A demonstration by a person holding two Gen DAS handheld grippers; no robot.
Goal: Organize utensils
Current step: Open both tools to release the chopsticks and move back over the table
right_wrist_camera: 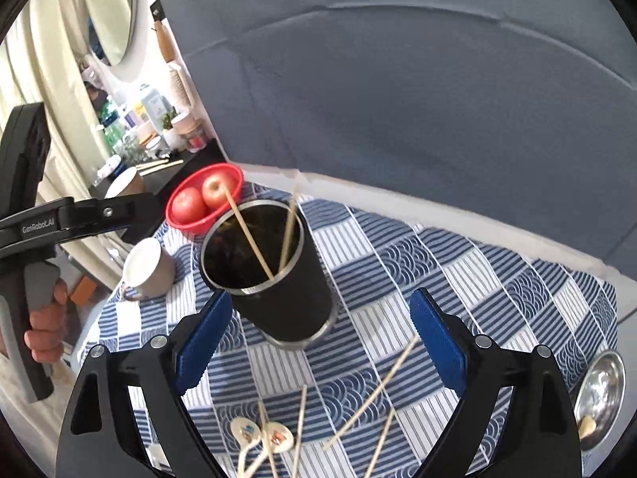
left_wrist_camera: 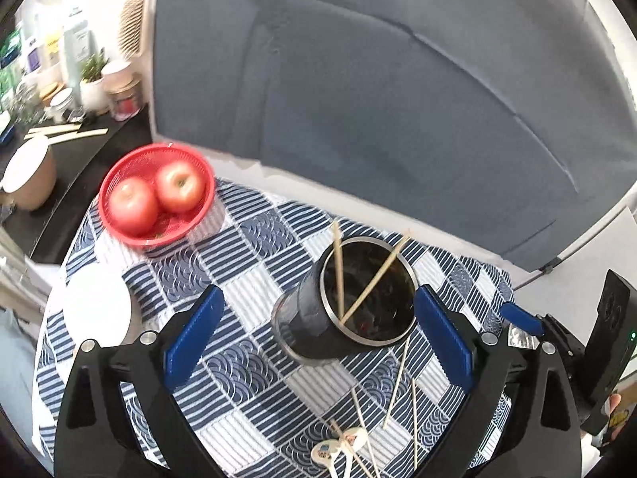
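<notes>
A black metal cup (left_wrist_camera: pixel 318 318) (right_wrist_camera: pixel 286 294) stands on the blue-and-white checked tablecloth with two wooden chopsticks (left_wrist_camera: pixel 338 271) (right_wrist_camera: pixel 249 235) leaning inside it. More loose chopsticks (left_wrist_camera: pixel 396 386) (right_wrist_camera: pixel 372 394) and two small decorated white spoons (left_wrist_camera: pixel 338 444) (right_wrist_camera: pixel 262 434) lie on the cloth in front of the cup. My left gripper (left_wrist_camera: pixel 318 334) is open and empty, jaws apart on either side of the cup and above it. My right gripper (right_wrist_camera: pixel 318 346) is open and empty, hovering over the cup's base and the loose chopsticks.
A red basket (left_wrist_camera: pixel 155 195) (right_wrist_camera: pixel 199 203) with two apples sits at the back left. A white mug (right_wrist_camera: pixel 145 269) stands left of the cup. A steel bowl (right_wrist_camera: pixel 599 394) is at the right edge. A grey sofa (left_wrist_camera: pixel 378 79) rises behind the table.
</notes>
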